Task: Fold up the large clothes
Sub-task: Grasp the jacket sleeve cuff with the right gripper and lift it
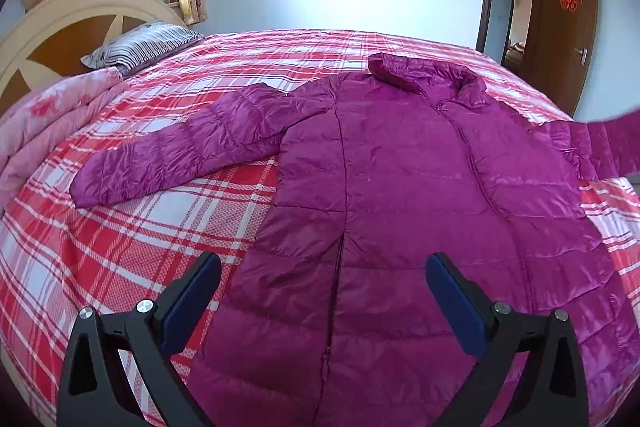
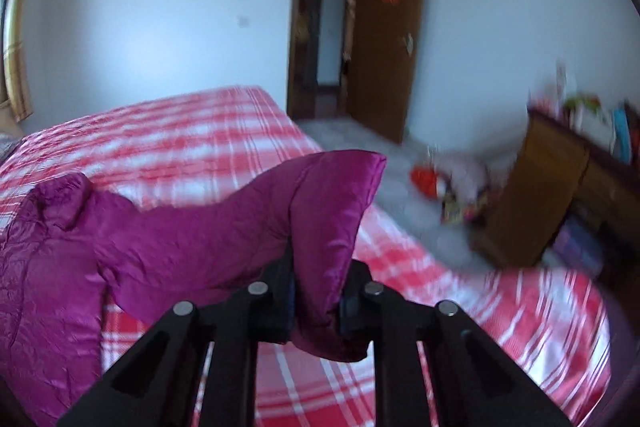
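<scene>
Magenta puffer jacket (image 1: 400, 187) flat on bed, 1 sleeve (image 2: 248, 227) lifted, shiny quilted fabric

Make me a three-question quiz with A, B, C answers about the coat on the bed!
1. Where does the pillow lie?
A. by the headboard
B. on the floor
C. on the coat

2. What colour is the coat?
A. green
B. purple-pink
C. black

3. What is the right claw doing?
A. hanging open over the bed
B. gripping the pillow
C. clamped on a sleeve

Answers:
1 A, the pillow leans at the headboard, beyond the coat.
2 B, the whole puffy coat is shiny purple-pink.
3 C, the sleeve is pinched between its pads and lifted off the bed.
</scene>
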Action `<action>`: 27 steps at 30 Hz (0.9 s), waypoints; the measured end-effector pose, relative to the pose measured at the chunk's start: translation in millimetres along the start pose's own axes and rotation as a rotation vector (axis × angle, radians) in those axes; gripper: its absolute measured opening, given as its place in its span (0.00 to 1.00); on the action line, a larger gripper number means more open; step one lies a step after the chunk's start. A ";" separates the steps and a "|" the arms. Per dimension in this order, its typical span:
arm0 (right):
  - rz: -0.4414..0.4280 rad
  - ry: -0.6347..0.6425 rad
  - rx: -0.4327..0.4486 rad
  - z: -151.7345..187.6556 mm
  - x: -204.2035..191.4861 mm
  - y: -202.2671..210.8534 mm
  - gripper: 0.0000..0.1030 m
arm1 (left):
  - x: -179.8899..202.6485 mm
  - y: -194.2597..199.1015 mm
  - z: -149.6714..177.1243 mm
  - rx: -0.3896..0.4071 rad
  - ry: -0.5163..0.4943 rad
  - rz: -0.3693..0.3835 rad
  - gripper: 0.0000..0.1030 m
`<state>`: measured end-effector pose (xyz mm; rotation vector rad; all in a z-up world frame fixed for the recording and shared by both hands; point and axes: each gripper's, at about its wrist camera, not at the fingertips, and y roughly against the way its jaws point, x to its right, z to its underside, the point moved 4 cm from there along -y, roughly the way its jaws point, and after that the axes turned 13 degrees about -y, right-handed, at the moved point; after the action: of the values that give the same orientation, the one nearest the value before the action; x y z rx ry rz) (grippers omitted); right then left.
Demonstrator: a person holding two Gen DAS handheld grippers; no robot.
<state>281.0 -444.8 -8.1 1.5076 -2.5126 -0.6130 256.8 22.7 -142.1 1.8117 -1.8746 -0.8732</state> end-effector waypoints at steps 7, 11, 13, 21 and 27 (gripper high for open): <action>-0.141 0.278 0.218 -26.7 -118.4 62.6 0.16 | -4.8 4.8 5.6 0.002 0.021 0.022 0.99; -0.233 0.417 0.260 -2.6 -179.7 88.0 0.16 | -12.7 6.8 8.8 0.000 0.039 0.023 0.99; -0.281 0.474 0.252 14.4 -206.7 90.5 0.16 | -17.1 7.8 10.0 -0.001 0.042 0.016 0.99; -0.418 0.633 0.176 95.3 -295.9 72.6 0.16 | -35.6 5.0 11.2 -0.012 0.059 -0.017 0.99; -0.453 0.680 0.068 147.1 -338.2 57.1 0.16 | -42.5 -1.7 12.0 -0.030 0.055 -0.044 0.99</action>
<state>350.3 -87.3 -90.0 1.9141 -1.7109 -0.0266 253.8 66.6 -145.9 1.8463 -1.7858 -0.8531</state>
